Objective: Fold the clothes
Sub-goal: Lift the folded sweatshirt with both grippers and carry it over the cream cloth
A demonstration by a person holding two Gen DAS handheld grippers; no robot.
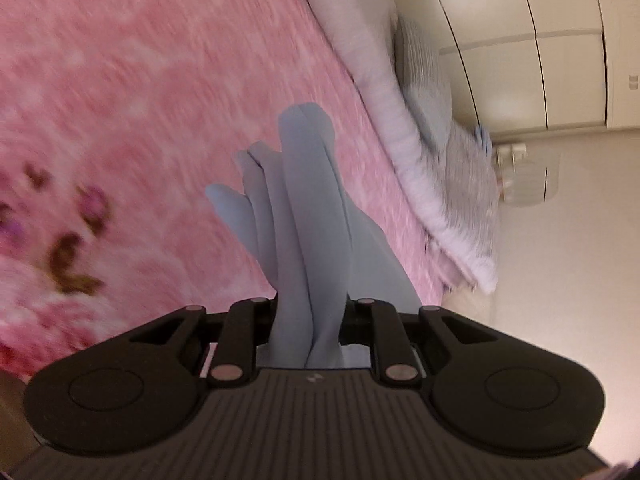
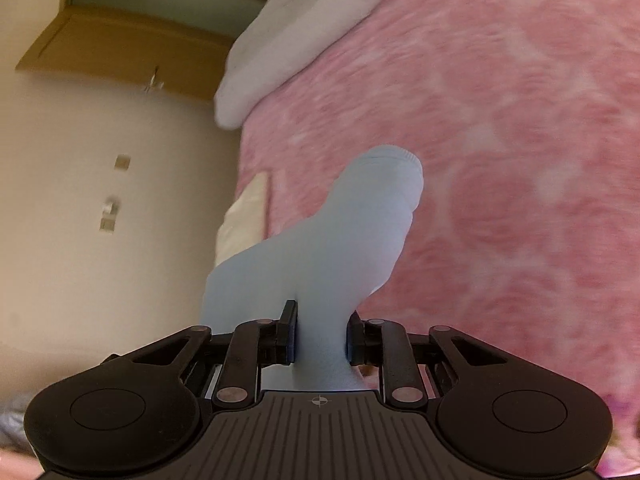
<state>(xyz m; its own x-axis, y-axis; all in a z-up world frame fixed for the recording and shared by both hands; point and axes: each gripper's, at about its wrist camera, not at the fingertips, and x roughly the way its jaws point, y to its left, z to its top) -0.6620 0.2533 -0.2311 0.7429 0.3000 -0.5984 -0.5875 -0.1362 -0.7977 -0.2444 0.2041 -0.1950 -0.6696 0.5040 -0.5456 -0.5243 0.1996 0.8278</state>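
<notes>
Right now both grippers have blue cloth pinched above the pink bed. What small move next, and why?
Probably draw the two grippers apart to spread it. The left gripper is shut on bunched, twisted blue cloth, and the right gripper on a rumpled wad. Nothing hangs flat over the bed yet, so folding would trap creases.

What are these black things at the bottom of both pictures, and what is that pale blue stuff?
They are two hand-held grippers, one in each of a person's hands, each with a camera looking along its two fingers. One picture comes from the left gripper, the other from the right gripper. Each is shut on a bunch of pale blue garment, seen in the right view too, lifted above a bed with a pink floral blanket. Whether both hold the same garment cannot be told. White and grey bedding lies along the bed's edge.
</notes>
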